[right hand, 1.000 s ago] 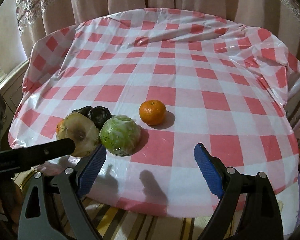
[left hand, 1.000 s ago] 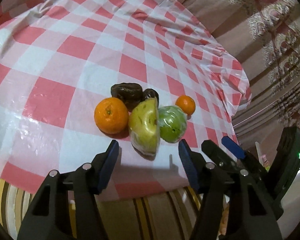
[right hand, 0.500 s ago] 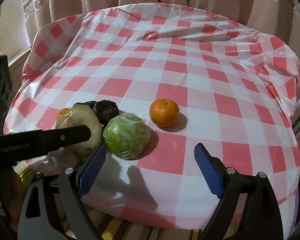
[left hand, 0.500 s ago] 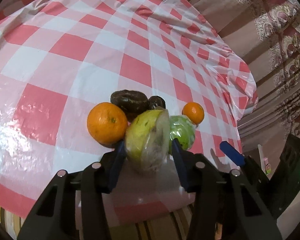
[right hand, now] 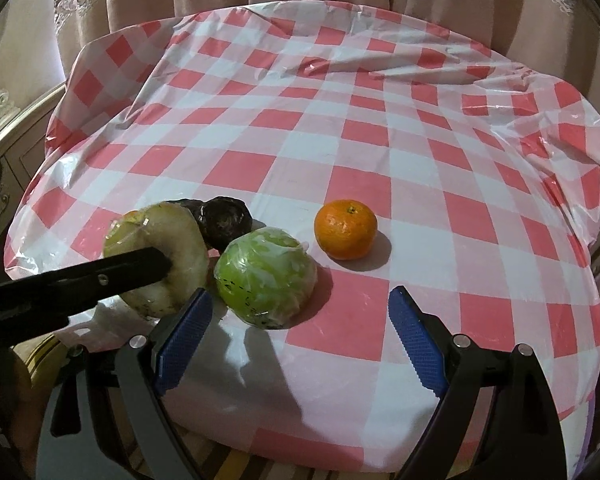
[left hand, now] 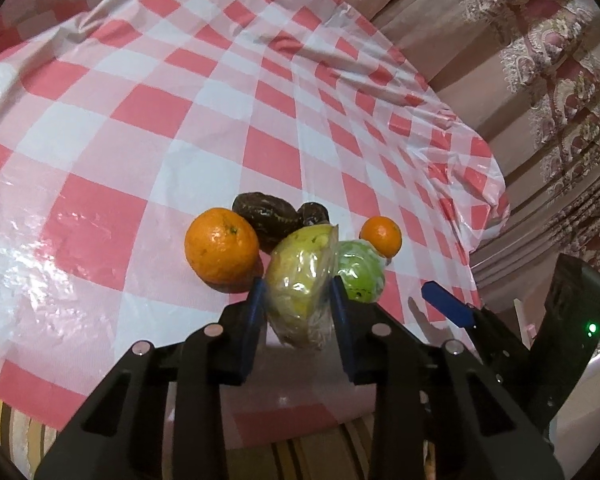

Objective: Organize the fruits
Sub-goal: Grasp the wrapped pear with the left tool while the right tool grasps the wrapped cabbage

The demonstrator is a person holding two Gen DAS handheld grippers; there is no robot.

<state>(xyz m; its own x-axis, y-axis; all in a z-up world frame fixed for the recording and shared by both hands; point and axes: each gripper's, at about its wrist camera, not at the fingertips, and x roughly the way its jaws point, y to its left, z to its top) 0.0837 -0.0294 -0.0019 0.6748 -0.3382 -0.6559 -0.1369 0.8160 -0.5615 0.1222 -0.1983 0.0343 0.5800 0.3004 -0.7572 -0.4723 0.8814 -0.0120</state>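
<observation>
My left gripper (left hand: pixel 298 300) is shut on a plastic-wrapped yellow half fruit (left hand: pixel 302 280), seen cut face on in the right wrist view as the half fruit (right hand: pixel 180 236) with a black finger (right hand: pixel 140 266) across it. Beside it lie a wrapped green fruit (right hand: pixel 266 278), a big orange (left hand: pixel 221 251), a small orange (right hand: pixel 346 229) and two dark fruits (left hand: pixel 266 212). My right gripper (right hand: pixel 300 332) hangs open just in front of the green fruit, holding nothing.
A red-and-white checked plastic cloth (right hand: pixel 340 120) covers the round table, whose near edge lies just under both grippers. Patterned curtains (left hand: pixel 540 60) hang behind. The other gripper's blue pad (left hand: pixel 446 306) shows at the right of the left wrist view.
My left gripper moved forward around the yellow half fruit and closed on it. My right gripper came a little nearer to the green fruit and stayed open.
</observation>
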